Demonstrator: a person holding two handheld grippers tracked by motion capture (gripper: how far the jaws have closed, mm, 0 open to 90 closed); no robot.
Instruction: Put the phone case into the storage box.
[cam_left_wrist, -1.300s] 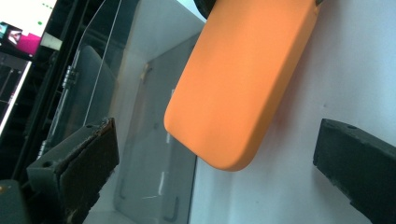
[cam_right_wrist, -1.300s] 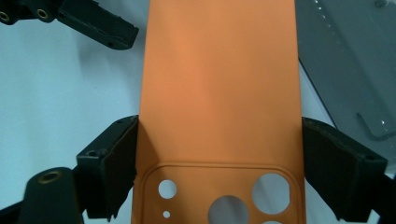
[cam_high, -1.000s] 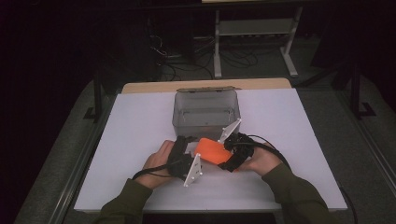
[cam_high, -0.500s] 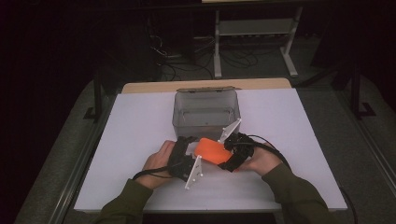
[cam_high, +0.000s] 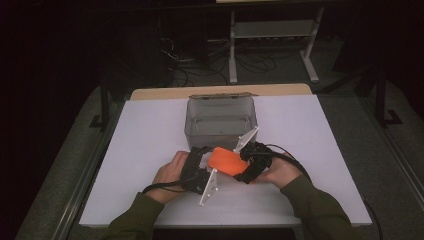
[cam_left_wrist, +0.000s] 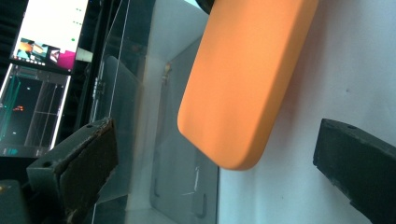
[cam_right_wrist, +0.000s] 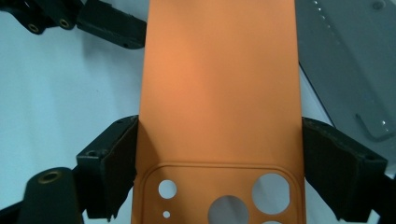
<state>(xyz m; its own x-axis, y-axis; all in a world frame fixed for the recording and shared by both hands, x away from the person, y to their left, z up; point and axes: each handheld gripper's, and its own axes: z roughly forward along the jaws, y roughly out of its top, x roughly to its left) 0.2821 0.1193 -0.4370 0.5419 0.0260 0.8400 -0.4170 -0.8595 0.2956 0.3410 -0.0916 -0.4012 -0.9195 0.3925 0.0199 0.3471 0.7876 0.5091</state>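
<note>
Holding the orange phone case (cam_right_wrist: 219, 93) across its width, your right gripper (cam_high: 243, 169) has both pads against the long edges near the camera cut-outs, so the grip sits at one end and the rest of the case sticks out unsupported towards 12 o'clock in the right gripper view. That is your main risk: the case looks thin and flexible, and a squeeze on its edges may bow it or let it pop out sideways. Any twist of your wrist could swing the free end like a lever and work it loose.

Your left gripper (cam_high: 200, 167) stands wide, its jaws spread to either side of the case's rounded free end (cam_left_wrist: 243, 88) without touching it. If you close there, the pads may catch only the corner and push the case askew in the other grip, or pull against it.

On the high view the case sits between your two hands at about 6 o'clock from the clear plastic box (cam_high: 221, 120), just above the white table (cam_high: 150, 130). Swinging the case towards 12 o'clock could knock the box's near wall.

You cannot tell whether the case's far end rests on the table or hangs free. The bottom of the cut-out panel is cropped, and the box's contents are hard to read through the glare.
</note>
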